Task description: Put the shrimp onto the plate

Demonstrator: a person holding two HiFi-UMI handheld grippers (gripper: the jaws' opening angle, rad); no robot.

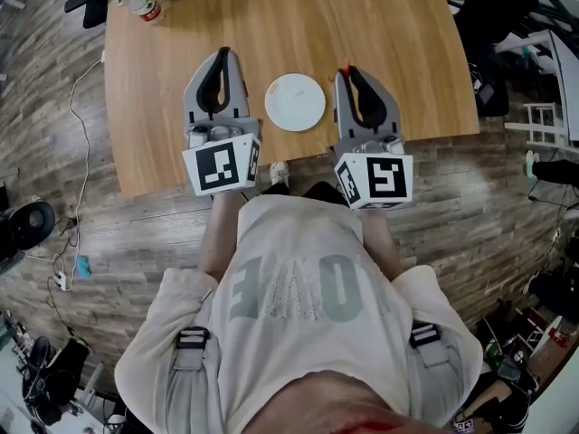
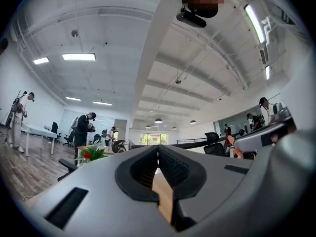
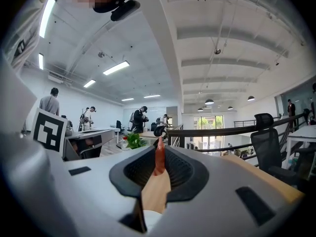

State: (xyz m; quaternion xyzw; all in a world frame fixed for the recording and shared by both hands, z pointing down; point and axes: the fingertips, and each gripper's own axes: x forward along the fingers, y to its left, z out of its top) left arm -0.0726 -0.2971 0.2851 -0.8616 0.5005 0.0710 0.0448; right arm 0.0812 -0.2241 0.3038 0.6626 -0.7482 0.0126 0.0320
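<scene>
A round white plate (image 1: 295, 102) lies empty on the wooden table (image 1: 380, 16), near its front edge. It sits between my two grippers, which both point out over the table. My right gripper (image 1: 347, 70) stands just right of the plate, shut on a slim orange-red shrimp (image 3: 159, 157) that sticks up from between its black pads. In the head view the shrimp (image 1: 345, 65) shows only as a small orange tip. My left gripper (image 1: 221, 54) stands left of the plate, its jaws together (image 2: 158, 149) with nothing between them.
A green plant and a red-labelled bottle (image 1: 145, 3) stand at the table's far left corner. Wooden floor surrounds the table, with cables at the left. Black office chairs (image 3: 266, 132) and desks stand beyond, where people (image 2: 81, 127) are standing.
</scene>
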